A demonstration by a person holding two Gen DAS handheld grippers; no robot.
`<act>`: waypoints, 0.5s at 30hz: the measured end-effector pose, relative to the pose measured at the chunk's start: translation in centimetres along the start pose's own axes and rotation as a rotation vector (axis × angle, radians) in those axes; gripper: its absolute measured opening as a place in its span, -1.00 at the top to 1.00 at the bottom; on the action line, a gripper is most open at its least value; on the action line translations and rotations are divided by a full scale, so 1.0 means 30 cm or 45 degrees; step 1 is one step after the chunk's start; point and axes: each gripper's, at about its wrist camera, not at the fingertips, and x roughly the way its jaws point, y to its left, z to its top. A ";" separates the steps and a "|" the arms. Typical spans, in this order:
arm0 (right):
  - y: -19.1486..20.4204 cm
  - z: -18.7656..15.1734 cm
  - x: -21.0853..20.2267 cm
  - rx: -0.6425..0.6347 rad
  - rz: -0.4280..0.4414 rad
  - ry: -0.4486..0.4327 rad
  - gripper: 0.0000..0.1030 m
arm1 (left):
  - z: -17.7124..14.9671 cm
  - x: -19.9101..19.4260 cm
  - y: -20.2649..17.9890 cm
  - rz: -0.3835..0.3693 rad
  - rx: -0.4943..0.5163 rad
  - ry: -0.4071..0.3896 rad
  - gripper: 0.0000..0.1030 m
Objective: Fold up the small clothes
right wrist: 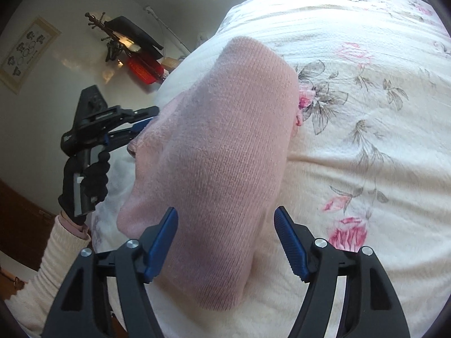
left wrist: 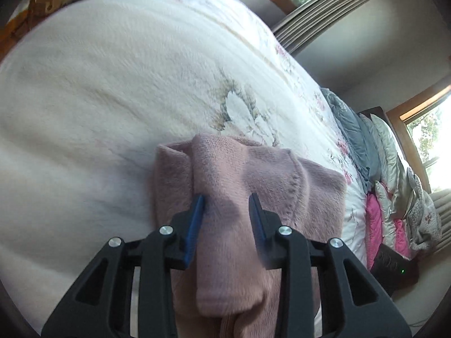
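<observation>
A pink knit garment (left wrist: 267, 180) lies folded on a white floral bedspread (left wrist: 98, 90). One long fold of it runs toward the camera between the fingers of my left gripper (left wrist: 227, 197). Those fingers stand partly apart on either side of the fold and do not squeeze it. In the right wrist view the same garment (right wrist: 225, 140) fills the centre, close to the lens. My right gripper (right wrist: 225, 215) hovers over its near end, wide open and holding nothing. The left gripper (right wrist: 141, 124), held by a black-gloved hand (right wrist: 84, 180), meets the garment's left edge.
Grey, white and pink pillows (left wrist: 380, 169) line the bed's right side, with a dark box (left wrist: 391, 262) below them. Curtains (left wrist: 318, 19) and a window (left wrist: 434, 132) lie beyond. A coat rack (right wrist: 126, 45) and a framed picture (right wrist: 28, 53) are on the wall left of the bed.
</observation>
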 end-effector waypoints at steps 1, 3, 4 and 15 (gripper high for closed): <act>0.000 -0.001 0.006 0.002 0.004 0.003 -0.39 | -0.002 0.000 0.007 -0.007 -0.013 -0.001 0.74; 0.012 0.002 0.015 -0.001 0.000 0.011 -0.39 | -0.022 -0.032 0.005 -0.042 -0.033 -0.061 0.81; 0.015 -0.002 0.019 -0.008 -0.007 0.015 -0.39 | -0.036 -0.058 0.002 -0.044 -0.034 -0.108 0.82; 0.049 -0.010 0.063 -0.028 -0.027 0.049 -0.39 | -0.164 -0.080 0.101 0.068 -0.035 -0.193 0.75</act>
